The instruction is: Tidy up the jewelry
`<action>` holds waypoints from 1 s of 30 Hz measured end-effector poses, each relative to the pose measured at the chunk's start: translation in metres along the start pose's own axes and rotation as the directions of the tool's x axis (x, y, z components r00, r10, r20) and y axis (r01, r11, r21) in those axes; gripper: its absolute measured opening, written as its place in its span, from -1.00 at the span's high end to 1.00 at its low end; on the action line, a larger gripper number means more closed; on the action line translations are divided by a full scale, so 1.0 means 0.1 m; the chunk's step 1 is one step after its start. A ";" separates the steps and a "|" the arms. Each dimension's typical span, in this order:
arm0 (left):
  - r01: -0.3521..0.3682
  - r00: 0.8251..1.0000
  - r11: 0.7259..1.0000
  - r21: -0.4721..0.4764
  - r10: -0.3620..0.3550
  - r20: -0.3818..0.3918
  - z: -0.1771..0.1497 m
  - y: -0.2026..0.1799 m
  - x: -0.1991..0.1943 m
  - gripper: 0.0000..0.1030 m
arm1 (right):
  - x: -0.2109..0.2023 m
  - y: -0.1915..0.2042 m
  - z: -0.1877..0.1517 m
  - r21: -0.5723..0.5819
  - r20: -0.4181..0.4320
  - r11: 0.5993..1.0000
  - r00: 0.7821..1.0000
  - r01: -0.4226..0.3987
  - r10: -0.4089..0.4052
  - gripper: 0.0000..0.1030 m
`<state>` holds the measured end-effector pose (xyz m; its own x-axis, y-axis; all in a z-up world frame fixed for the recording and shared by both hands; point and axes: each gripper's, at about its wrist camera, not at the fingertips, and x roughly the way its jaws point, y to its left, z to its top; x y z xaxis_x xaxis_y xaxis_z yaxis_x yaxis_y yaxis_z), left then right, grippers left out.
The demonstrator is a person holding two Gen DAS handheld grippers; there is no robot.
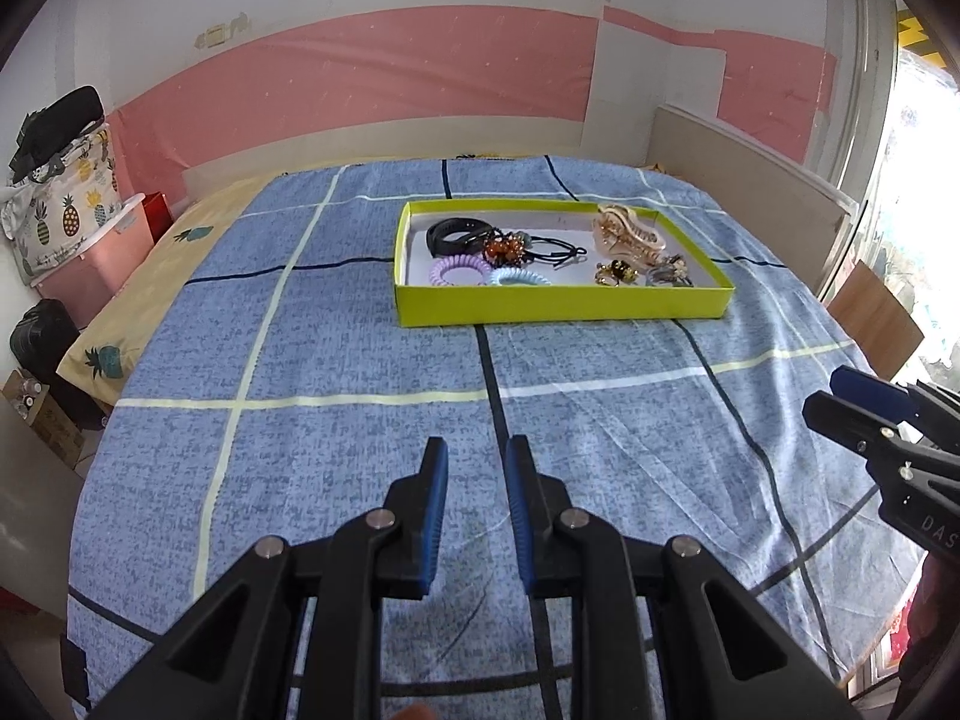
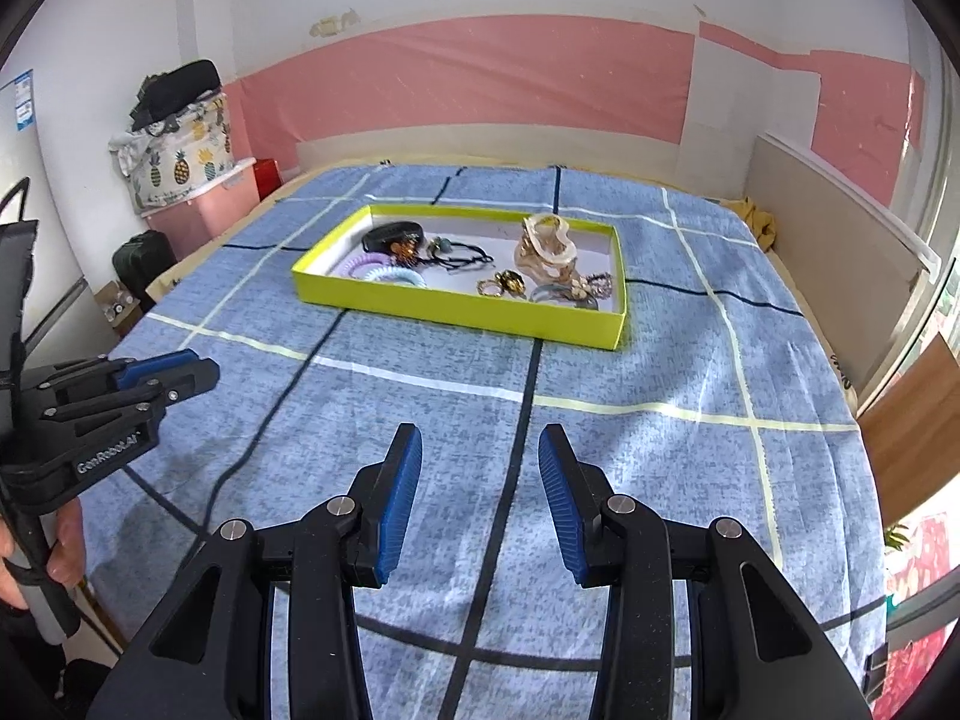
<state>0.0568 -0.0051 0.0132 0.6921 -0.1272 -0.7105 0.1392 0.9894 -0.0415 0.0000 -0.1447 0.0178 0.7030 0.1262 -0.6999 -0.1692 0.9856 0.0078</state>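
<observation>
- Your left gripper (image 1: 477,462), bottom centre of the left wrist view, has its jaws a narrow gap apart with nothing between them, only the blue checked bedspread (image 1: 360,360) below.
- Your right gripper (image 2: 480,450), bottom centre of the right wrist view, stands wider apart, also empty.
- Each shows in the other's view: the right at the right edge of the left view, the left at the left edge of the right view, with a hand (image 2: 60,546) on its grip.
- The task's things all sit in the yellow-green tray (image 1: 564,306), upper centre of both views, well apart from both grippers.
- Tray left half: black band (image 1: 450,234), lilac coil hair tie (image 1: 461,269), light blue coil hair tie (image 1: 521,279), amber beaded piece (image 1: 503,247), black elastic ties (image 1: 558,252).
- Tray right half: beige hair claw (image 1: 627,234), gold ring cluster (image 1: 615,273), a few small pieces at the lower right corner, too small to name.
- Progress, my read: either everything is already collected in the tray and you are finished, or sorting inside it hasn't started. Can't tell which. Nothing loose on the bedspread.
- Items in the tray overlap and touch, so the elastics would likely snag neighbours if pulled.
- Around: pink storage bin (image 1: 90,264) with pineapple-print bag (image 1: 66,204) at upper left, dark suitcase (image 1: 42,342) at left edge, board (image 1: 750,174) at upper right, window at right edge.
- A thin dark cable (image 2: 270,420) lies across the bedspread at left in the right view; otherwise the path to the tray is open.
</observation>
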 end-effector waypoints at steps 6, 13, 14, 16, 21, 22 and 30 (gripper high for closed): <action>-0.017 1.000 1.000 0.008 0.017 -0.011 0.02 -0.01 0.09 0.59 | 0.12 -0.02 0.02 0.007 -0.019 1.000 1.000 0.006 -0.006 0.19; -0.022 1.000 1.000 0.004 0.022 -0.014 0.03 -0.01 0.13 0.59 | 0.17 -0.02 0.04 0.005 -0.027 1.000 1.000 0.005 -0.005 0.19; -0.021 1.000 1.000 0.004 0.021 -0.014 0.03 -0.01 0.13 0.60 | 0.17 -0.02 0.04 0.005 -0.027 1.000 1.000 0.004 -0.004 0.19; -0.023 1.000 1.000 0.005 0.023 -0.014 0.03 -0.02 0.13 0.59 | 0.17 -0.02 0.04 0.005 -0.026 1.000 1.000 0.002 -0.002 0.19; -0.021 1.000 1.000 0.007 0.021 -0.013 0.03 -0.02 0.13 0.59 | 0.17 -0.01 0.04 0.004 -0.025 1.000 1.000 0.001 -0.001 0.19; -0.023 1.000 1.000 0.007 0.023 -0.014 0.03 -0.02 0.13 0.59 | 0.17 -0.01 0.04 0.004 -0.025 1.000 1.000 0.002 -0.001 0.19; -0.030 0.999 1.000 0.009 0.030 -0.012 0.03 -0.02 0.12 0.59 | 0.15 0.00 0.05 0.004 -0.023 1.000 1.000 -0.002 0.002 0.19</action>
<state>0.0668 -0.0092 0.0067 0.6874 -0.0965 -0.7198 0.1247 0.9921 -0.0139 0.0143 -0.1417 0.0106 0.6864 0.1251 -0.7164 -0.1676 0.9858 0.0116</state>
